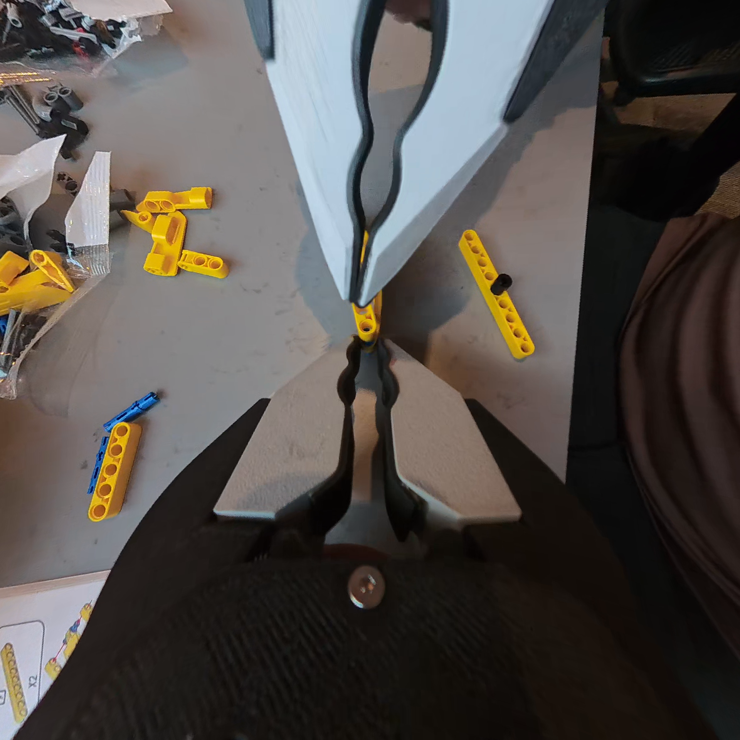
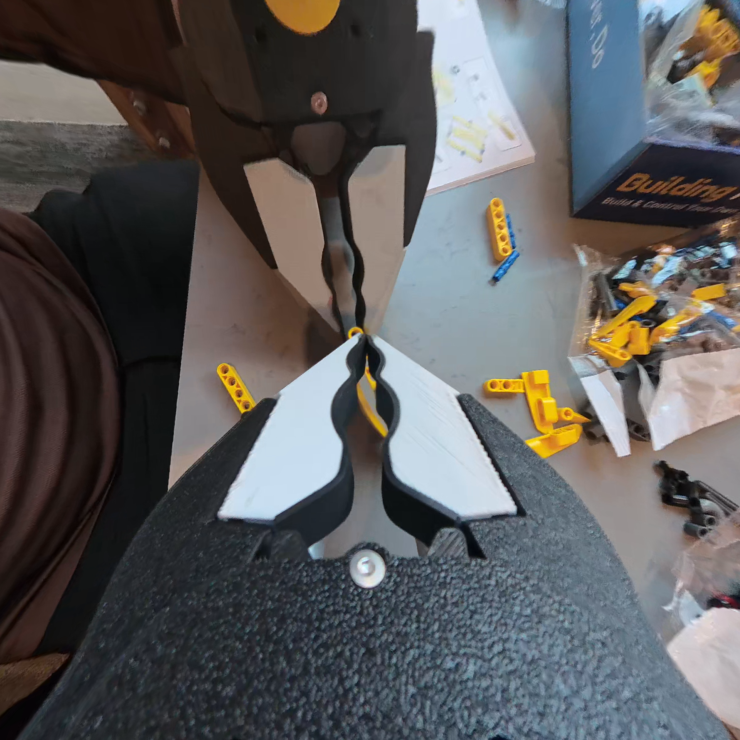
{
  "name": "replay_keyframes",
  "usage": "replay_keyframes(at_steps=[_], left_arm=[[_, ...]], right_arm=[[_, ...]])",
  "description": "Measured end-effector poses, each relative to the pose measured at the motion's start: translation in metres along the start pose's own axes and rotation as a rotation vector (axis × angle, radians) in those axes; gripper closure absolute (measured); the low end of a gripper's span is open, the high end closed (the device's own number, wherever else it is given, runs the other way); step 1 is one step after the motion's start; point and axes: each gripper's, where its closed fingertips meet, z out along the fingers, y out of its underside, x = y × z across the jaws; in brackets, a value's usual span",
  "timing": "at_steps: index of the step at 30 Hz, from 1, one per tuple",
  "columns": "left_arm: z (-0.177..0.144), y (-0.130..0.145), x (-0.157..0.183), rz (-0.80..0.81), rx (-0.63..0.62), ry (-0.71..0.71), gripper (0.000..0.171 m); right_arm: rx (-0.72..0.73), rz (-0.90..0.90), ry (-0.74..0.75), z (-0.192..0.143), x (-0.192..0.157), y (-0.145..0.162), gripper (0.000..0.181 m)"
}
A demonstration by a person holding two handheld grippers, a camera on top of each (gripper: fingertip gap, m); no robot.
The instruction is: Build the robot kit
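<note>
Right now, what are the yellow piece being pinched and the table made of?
The yellow beam looks like glossy hard plastic: smooth, with moulded round holes. The table looks like a matte grey painted or laminate top, scuffed; its core isn't visible.

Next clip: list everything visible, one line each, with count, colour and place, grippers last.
Held beam: one, yellow, between both grippers' tips.
Long beam: one, yellow with black pin, table near the person.
Short beam: one, yellow, beside blue pins.
Loose angled pieces: several, yellow, mid-table.
Parts bags: several, clear, table's far side.
Box: one, dark blue.
Booklet: one, white.
Table: one, grey.
Left gripper: shut on the beam's end.
Right gripper: shut on the beam.
</note>
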Motion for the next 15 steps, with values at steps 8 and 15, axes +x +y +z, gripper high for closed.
replay_keyframes(at_steps=[8,15], left_arm=[[0.0,0.0,-0.001,0.01,0.002,-0.019,0.167],[0.0,0.0,-0.001,0.017,0.003,-0.022,0.167]], right_arm=[[-0.079,-0.08,-0.001,0.012,-0.006,0.006,0.176],[0.015,-0.065,-0.01,-0.007,-0.003,-0.028,0.181]])
